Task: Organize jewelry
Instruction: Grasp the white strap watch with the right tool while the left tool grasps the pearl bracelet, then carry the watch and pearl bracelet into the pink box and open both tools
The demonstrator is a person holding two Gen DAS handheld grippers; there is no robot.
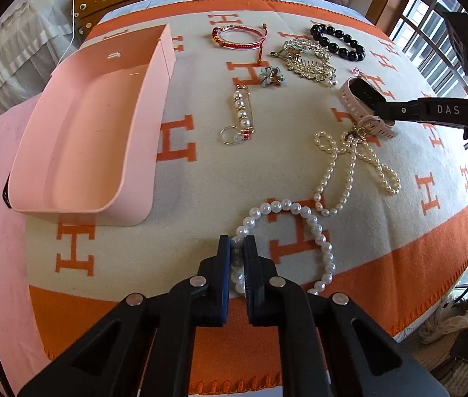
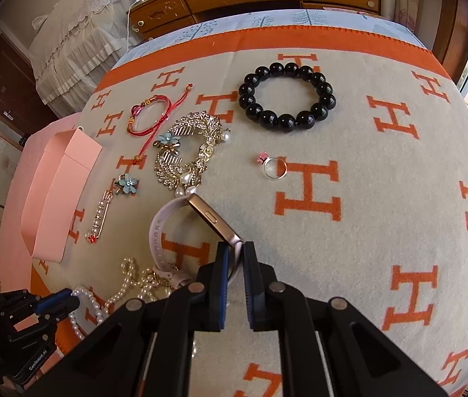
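the left gripper (image 1: 237, 248) is clenched on the near arc of the large pearl bracelet (image 1: 313, 228), a few beads caught between its pads, the rest of the loop lying on the orange-and-cream blanket (image 1: 201, 178) to the right of the fingers; the right gripper (image 2: 235, 254) is clamped on the strap of the pink-banded watch (image 2: 181, 228), just below the gold case, which stands tilted on the blanket.

risks, as a judgement: the bracelet is held by only a short run of round beads, so it could roll out of the pads on the lift, or the hanging loop could swing and miss the pink box (image 1: 95, 125); the watch's buckle end lies touching, perhaps hooked into, the thin pearl necklace (image 1: 349, 168) — the view is too cluttered there to be sure — so raising the watch may drag that strand along and disturb the gold comb (image 2: 187, 152) just beyond it.

orientation: the bracelet's loop is stretched, its long axis running from the left gripper away and to the right; the watch case's long edge runs diagonally in the right wrist view, from the gripper up and left toward the comb, its side button facing up; the box lies well to the left, its open top upward, long axis running away from the near edge.
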